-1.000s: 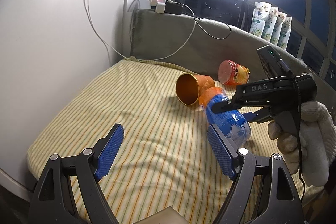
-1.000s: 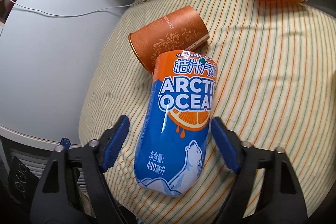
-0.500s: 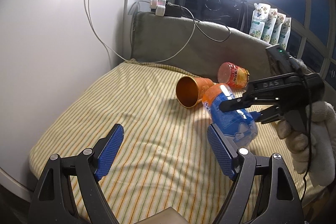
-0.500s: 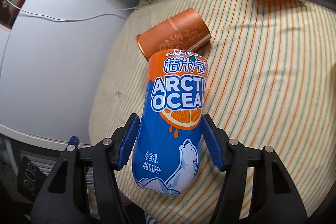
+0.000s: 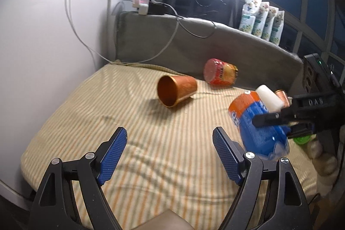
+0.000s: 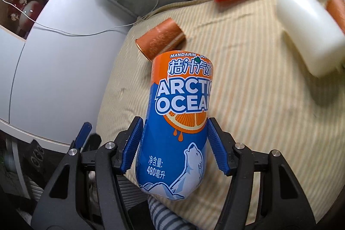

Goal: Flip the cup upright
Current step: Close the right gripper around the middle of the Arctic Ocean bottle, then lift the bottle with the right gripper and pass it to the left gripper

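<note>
Between R gripper (image 6: 174,146) jaws: Arctic Ocean cup (image 6: 179,113), pinched at sides; L gripper (image 5: 170,154) jaws spread

- A cushion covered in cream cloth with thin orange and green stripes (image 5: 133,143) carries the things; a grey padded backrest (image 5: 248,53) runs along its far edge.
- A copper-coloured metal cup (image 5: 175,91) lies on its side on the cloth, its open mouth turned toward the left wrist camera.
- A red and orange cylindrical snack tub (image 5: 221,75) lies on its side near the backrest, apart from the cup.
- A white plastic cylinder (image 6: 310,31) lies on the stripes in the right wrist view, a copper-coloured object (image 6: 336,8) just beside it at the frame edge.
</note>
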`<action>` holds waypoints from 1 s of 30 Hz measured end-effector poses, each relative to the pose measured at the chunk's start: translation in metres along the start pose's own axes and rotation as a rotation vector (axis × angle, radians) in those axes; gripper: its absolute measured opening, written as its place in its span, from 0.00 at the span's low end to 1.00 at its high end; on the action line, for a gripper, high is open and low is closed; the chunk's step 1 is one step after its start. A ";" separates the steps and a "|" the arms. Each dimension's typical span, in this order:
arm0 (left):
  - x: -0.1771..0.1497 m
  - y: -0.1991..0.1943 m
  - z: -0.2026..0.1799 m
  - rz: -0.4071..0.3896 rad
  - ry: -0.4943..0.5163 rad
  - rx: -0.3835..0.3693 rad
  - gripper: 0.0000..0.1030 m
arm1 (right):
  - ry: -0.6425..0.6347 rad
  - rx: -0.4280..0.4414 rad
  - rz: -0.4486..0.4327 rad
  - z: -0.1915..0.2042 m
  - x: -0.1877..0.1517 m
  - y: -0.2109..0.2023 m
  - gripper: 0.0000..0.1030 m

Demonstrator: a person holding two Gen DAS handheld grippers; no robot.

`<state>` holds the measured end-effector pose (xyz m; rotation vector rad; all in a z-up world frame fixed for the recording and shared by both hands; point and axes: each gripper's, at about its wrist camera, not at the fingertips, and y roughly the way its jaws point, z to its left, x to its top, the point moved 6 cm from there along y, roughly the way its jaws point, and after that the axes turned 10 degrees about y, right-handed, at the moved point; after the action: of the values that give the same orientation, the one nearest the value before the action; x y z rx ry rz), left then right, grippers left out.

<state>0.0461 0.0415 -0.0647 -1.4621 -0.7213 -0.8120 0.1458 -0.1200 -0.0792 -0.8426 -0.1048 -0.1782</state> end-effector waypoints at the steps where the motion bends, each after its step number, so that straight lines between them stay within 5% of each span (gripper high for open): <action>1: 0.000 0.000 -0.003 0.002 0.001 -0.010 0.79 | 0.011 -0.001 0.002 -0.004 -0.003 -0.001 0.62; 18: -0.002 0.024 -0.044 0.164 -0.073 -0.267 0.79 | 0.065 -0.040 0.027 -0.039 -0.023 0.004 0.66; 24: 0.002 0.030 -0.051 0.196 -0.085 -0.313 0.79 | 0.026 -0.033 -0.029 -0.036 -0.021 -0.015 0.77; 30: 0.007 0.040 -0.064 0.241 -0.090 -0.393 0.79 | -0.034 -0.052 -0.139 -0.032 -0.015 -0.056 0.77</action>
<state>0.0792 -0.0249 -0.0811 -1.9078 -0.4526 -0.7302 0.1204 -0.1789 -0.0621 -0.8910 -0.1918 -0.2979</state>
